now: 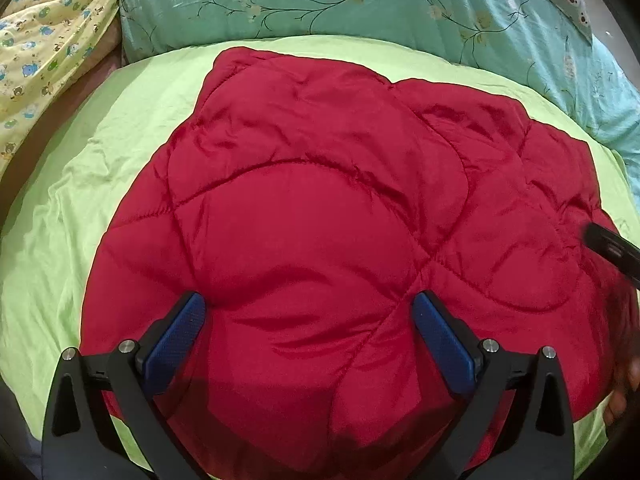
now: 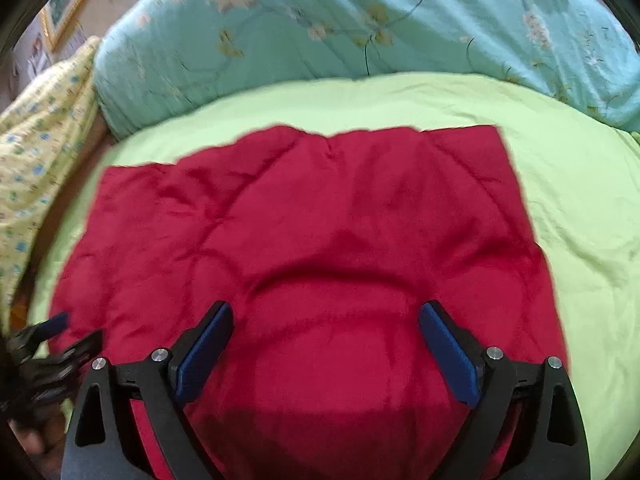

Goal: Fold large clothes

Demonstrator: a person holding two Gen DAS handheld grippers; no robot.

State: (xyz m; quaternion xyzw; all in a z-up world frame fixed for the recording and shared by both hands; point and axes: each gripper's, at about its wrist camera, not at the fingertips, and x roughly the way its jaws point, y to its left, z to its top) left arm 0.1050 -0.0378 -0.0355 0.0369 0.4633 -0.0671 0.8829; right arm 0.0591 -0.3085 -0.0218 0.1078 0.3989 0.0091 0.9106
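A red quilted padded garment [image 1: 320, 216] lies folded into a rough rectangle on the light green sheet [image 1: 72, 208]. My left gripper [image 1: 310, 308] hovers open over its near part, blue pads wide apart, nothing between them. In the right wrist view the same red garment [image 2: 304, 232] spreads flat, and my right gripper [image 2: 326, 316] stands open above its near edge. The left gripper [image 2: 60, 332] shows at the left border there; the right one's black body [image 1: 612, 248] pokes in at the right edge of the left wrist view.
A teal floral duvet [image 1: 360, 4] is bunched along the far side of the bed. A yellow printed cloth [image 1: 48, 40] lies at the far left. Bare green sheet [image 2: 580, 208] stretches to the right of the garment. A hand [image 1: 624, 392] shows at the right edge.
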